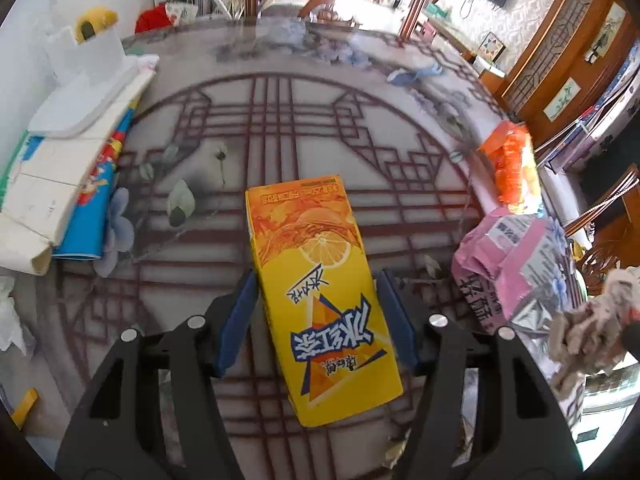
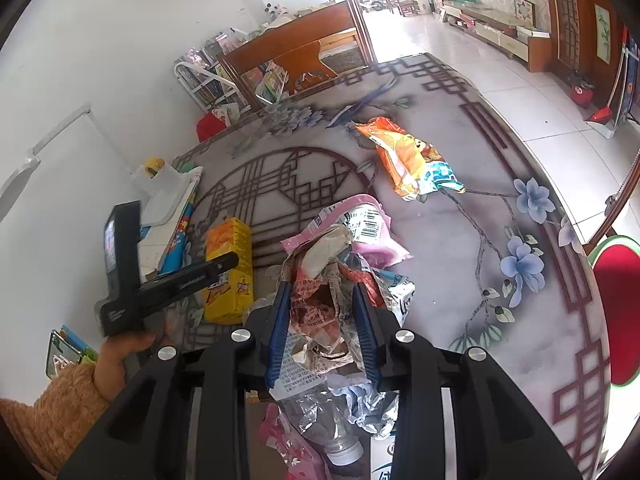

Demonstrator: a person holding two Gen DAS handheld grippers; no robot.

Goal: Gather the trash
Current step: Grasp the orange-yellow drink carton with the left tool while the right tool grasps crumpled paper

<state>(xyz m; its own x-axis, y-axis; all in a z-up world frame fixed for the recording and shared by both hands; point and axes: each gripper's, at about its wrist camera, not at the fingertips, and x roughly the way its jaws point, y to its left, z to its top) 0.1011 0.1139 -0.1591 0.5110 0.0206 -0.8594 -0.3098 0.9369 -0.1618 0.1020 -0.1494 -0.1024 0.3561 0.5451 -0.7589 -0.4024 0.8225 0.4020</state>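
Observation:
A yellow iced-tea carton (image 1: 320, 280) lies flat on the patterned table (image 1: 280, 120). My left gripper (image 1: 316, 276) straddles its near half, open, blue pads close beside both long sides with thin gaps. From the right wrist view the same carton (image 2: 230, 240) shows under that gripper, held by a hand (image 2: 124, 356) in an orange sleeve. My right gripper (image 2: 320, 292) is shut on a wad of crumpled wrappers (image 2: 316, 312), held above a heap of trash. The wad (image 1: 580, 320) also shows at the right edge of the left wrist view.
A pink packet (image 1: 508, 264) and an orange snack bag (image 1: 508, 164) lie right of the carton. White boards over blue paper (image 1: 60, 160) are stacked by the wall. A crushed clear bottle (image 2: 340, 440) lies under the right gripper. A red chair (image 2: 616, 280) stands past the table's edge.

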